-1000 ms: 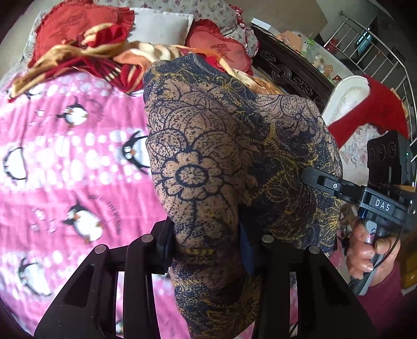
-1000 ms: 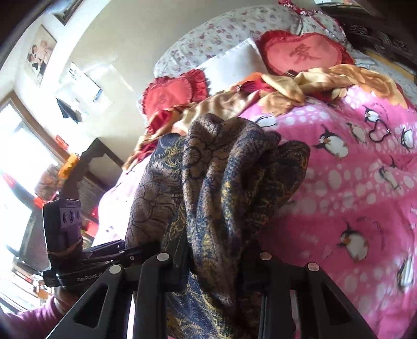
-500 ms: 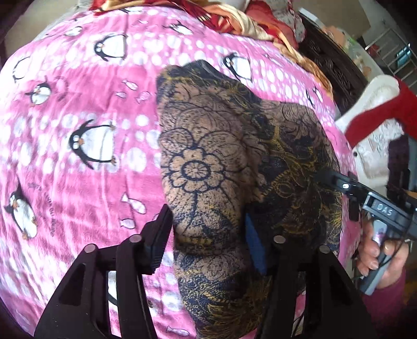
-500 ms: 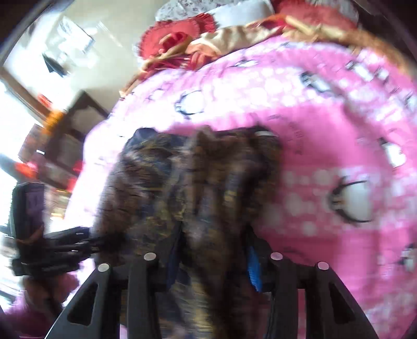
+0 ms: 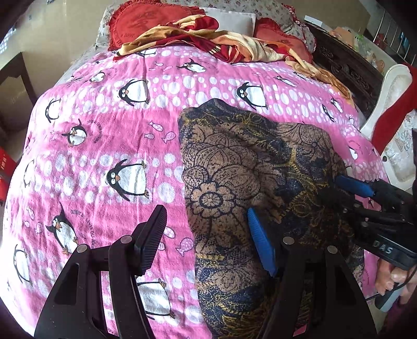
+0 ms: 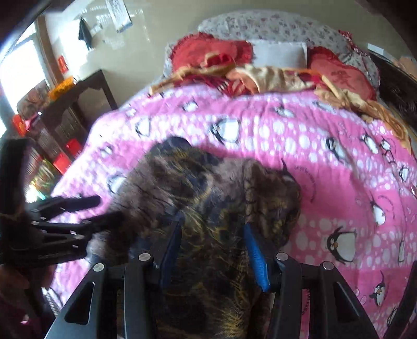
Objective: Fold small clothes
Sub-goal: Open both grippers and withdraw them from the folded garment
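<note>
A dark blue and tan flower-print garment (image 5: 234, 161) lies in a rumpled heap on the pink penguin blanket (image 5: 104, 146). My left gripper (image 5: 206, 211) hangs over its left edge with jaws opening. The blue-padded finger rests by the cloth, and the black finger (image 5: 153, 234) stands clear over the blanket. In the right wrist view the garment (image 6: 182, 177) runs up between the blue pads of my right gripper (image 6: 213, 221), whose jaws stand apart and loose around the cloth. The right gripper (image 5: 346, 182) also shows at the garment's right side, and the left gripper (image 6: 106, 208) at its left.
Red heart cushions (image 5: 140, 20) and a crumpled red and gold cloth (image 5: 208, 36) lie at the head of the bed, with a white pillow (image 6: 278, 54). Dark carved wood (image 5: 346, 67) and a white chair (image 5: 391, 104) stand right. A dark side table (image 6: 78, 99) stands left. A hand (image 5: 391, 276) holds the right gripper.
The garment hung gripped in both grippers above the bed. It has come down onto the blanket, both pairs of jaws have widened, and both views have tipped downward.
</note>
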### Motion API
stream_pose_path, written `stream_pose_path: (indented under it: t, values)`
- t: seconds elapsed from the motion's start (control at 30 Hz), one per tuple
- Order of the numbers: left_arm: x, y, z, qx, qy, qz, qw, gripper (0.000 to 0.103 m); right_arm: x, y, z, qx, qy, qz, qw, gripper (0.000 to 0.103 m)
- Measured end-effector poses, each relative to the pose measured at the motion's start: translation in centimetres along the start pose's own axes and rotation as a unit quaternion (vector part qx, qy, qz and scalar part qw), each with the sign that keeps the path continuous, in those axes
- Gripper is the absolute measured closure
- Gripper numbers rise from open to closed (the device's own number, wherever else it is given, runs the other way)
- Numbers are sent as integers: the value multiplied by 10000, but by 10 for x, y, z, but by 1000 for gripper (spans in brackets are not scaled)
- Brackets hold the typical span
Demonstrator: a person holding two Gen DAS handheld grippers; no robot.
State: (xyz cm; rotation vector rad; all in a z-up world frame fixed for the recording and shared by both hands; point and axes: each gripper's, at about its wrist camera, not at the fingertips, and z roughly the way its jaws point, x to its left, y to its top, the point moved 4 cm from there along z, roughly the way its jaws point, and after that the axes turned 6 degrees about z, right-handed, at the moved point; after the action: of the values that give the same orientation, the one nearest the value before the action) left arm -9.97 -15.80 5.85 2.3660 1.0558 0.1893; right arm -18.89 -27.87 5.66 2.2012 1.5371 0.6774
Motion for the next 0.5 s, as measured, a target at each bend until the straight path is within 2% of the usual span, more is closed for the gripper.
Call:
stream_pose_path:
  t: [0.07,0.2,0.43,0.5]
  values:
    - [1,-3,1,-19,-5,-60,10000,39,-15,-6,21,195,-289,108,9993,55]
    - [-4,-2,1,-105,151,16,9998,39,-27,-9,24,186,-140,376,9990,55]
    - [-10,0,-17,-387,424,110,9983,39,-16,-9,-18,-226,-343,464,9981,55]
    - [-9,0,-23,-465,446,61,9979,39,-14,-9,-30,-411,-451,538,9967,49]
